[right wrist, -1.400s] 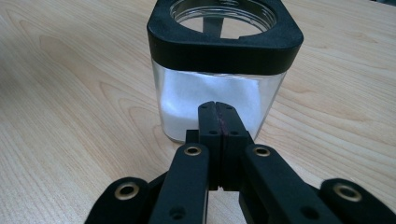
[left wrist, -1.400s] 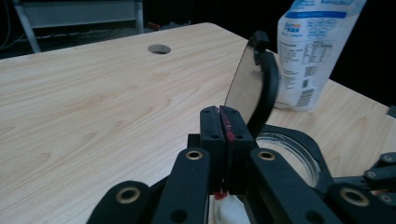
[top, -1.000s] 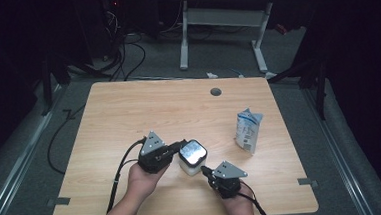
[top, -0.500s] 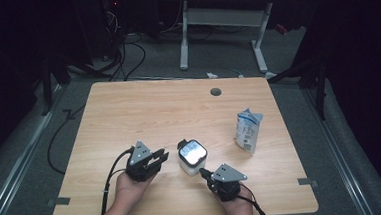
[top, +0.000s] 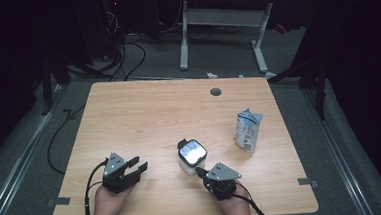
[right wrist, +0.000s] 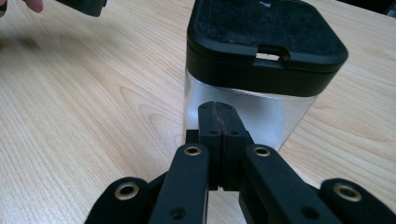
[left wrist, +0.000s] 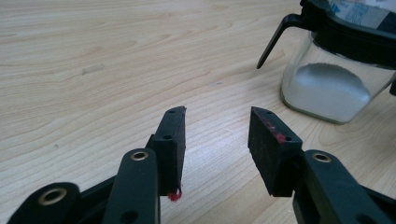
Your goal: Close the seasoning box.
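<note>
Dark floor with loose cables surrounds a pale wooden tabletop (top: pixel 144 115) seen from above. Near the front edge, slightly right of centre, stands a clear square jar (top: pixel 192 156) with a black lid, partly filled with white powder. Farther right and a little farther back stands a small blue and white carton (top: pixel 248 130), well apart from the jar.

A person's two hands come in from the near edge. The left hand-held gripper (top: pixel 138 169) sits to the left of the jar, clear of it; its jaws have just been opening and stand apart with nothing between them, bare wood showing through the gap in the left gripper view (left wrist: pixel 216 135). The right hand-held gripper (top: pixel 200 171) is clenched, jaws pressed together on nothing, its tip just beside the jar's near wall, touching or almost so; the right gripper view (right wrist: pixel 218 122) shows the glass right behind the closed tips.

It looks as if the left side has just let go of the jar while the right steadies or nudges it. A next move would likely need the right jaws to open before any grasp of the jar or lid.
</note>
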### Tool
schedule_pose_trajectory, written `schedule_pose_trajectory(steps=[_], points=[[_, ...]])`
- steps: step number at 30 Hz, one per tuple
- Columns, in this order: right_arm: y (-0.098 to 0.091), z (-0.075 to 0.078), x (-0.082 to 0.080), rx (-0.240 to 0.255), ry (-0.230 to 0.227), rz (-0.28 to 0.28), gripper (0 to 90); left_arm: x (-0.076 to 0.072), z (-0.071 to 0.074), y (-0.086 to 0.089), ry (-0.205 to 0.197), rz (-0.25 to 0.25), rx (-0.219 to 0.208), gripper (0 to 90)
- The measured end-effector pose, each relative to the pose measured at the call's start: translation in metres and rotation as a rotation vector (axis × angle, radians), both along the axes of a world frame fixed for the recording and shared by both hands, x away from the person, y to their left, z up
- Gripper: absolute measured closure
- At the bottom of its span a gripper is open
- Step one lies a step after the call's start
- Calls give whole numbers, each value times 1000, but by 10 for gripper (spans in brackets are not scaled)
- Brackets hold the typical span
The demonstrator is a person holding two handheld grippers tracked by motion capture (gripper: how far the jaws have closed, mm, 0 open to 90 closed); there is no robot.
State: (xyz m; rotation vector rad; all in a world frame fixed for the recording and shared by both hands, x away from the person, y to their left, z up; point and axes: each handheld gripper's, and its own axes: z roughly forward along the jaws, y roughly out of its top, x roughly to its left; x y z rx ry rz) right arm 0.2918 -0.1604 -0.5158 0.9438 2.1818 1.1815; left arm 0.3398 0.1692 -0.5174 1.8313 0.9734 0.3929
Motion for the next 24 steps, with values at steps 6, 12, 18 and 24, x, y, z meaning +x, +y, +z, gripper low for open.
schedule_pose_trajectory(steps=[6,12,18,24], points=[[6,0,3,1,0,6,898,-2,-1,4,3,9,13,567],[13,0,10,3,-2,14,898,-5,-3,9,6,18,23,567],[19,0,16,-1,-7,16,898,-9,-5,15,7,33,31,568],[24,0,23,8,-6,23,898,-13,-5,22,9,50,32,568]])
